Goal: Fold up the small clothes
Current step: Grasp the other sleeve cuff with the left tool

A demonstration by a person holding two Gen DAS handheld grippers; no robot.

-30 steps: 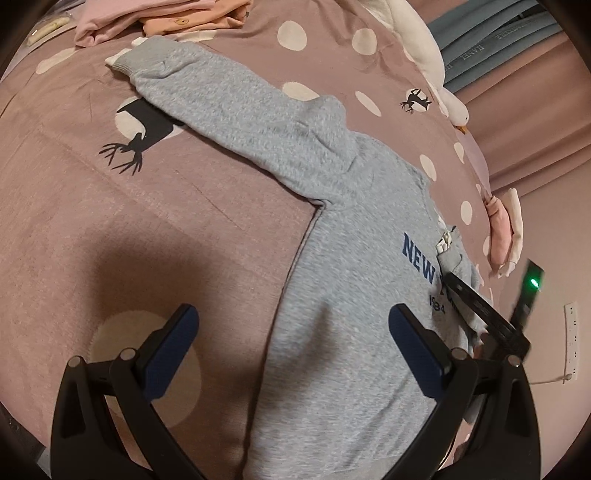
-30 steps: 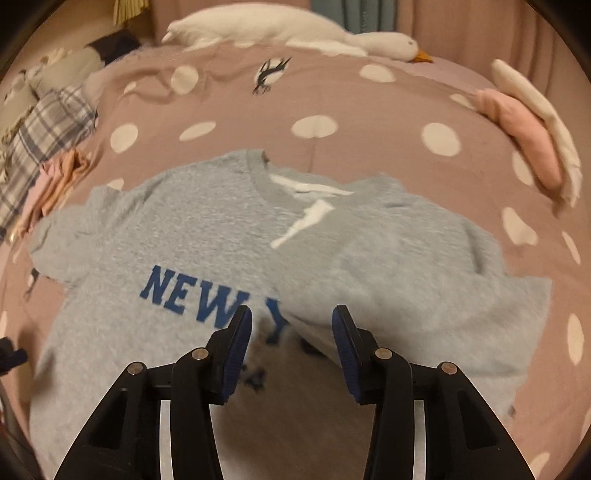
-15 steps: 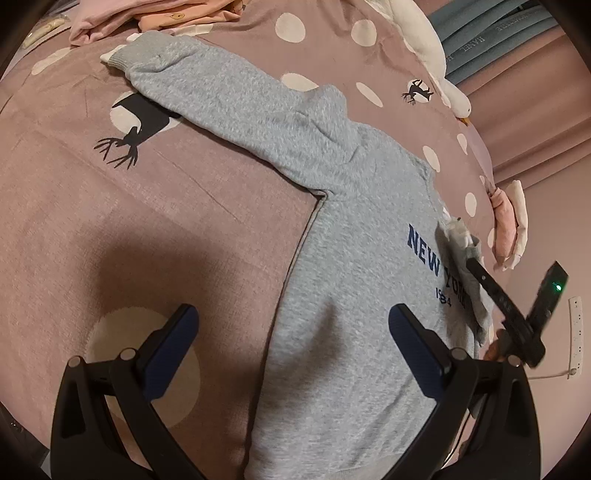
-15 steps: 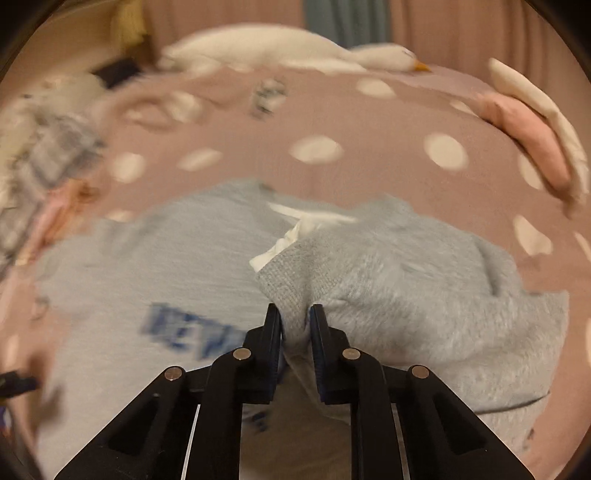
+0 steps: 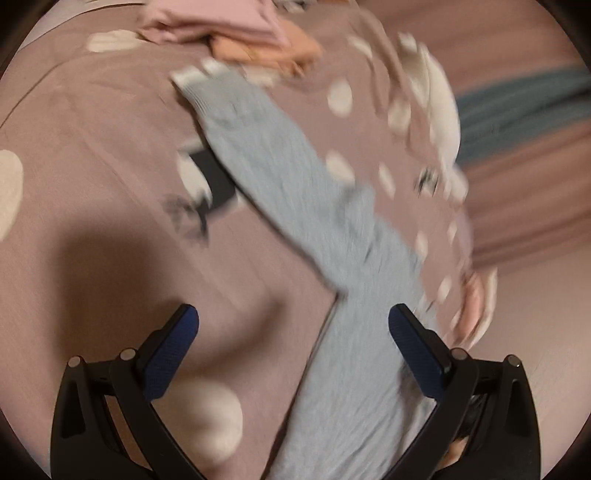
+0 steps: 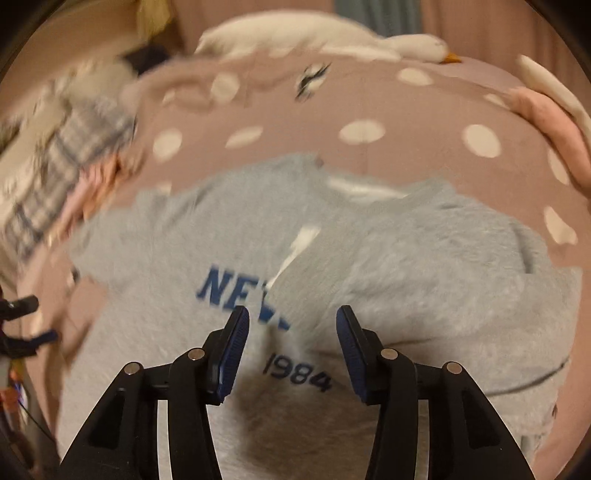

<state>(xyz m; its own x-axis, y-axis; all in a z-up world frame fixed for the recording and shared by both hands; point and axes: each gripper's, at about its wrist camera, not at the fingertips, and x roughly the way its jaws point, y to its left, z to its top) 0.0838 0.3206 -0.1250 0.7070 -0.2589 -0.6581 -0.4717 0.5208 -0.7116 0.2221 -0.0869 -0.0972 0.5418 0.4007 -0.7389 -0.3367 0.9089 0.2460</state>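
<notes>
Lay flat on the bed (image 6: 424, 110): grey sweatshirt (image 6: 166, 258), one sleeve folded across its chest. Hovered above it with gaps wide and nothing gripped: right tongs (image 6: 291, 325), left tongs (image 5: 293, 323). Beyond, a goose toy (image 6: 332, 35).

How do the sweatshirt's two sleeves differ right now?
The left sleeve lies stretched straight out over the bedspread, its cuff far from the body. The right sleeve is folded in across the chest, covering part of the lettering. Both are the same gray knit, and neither is gripped.
</notes>
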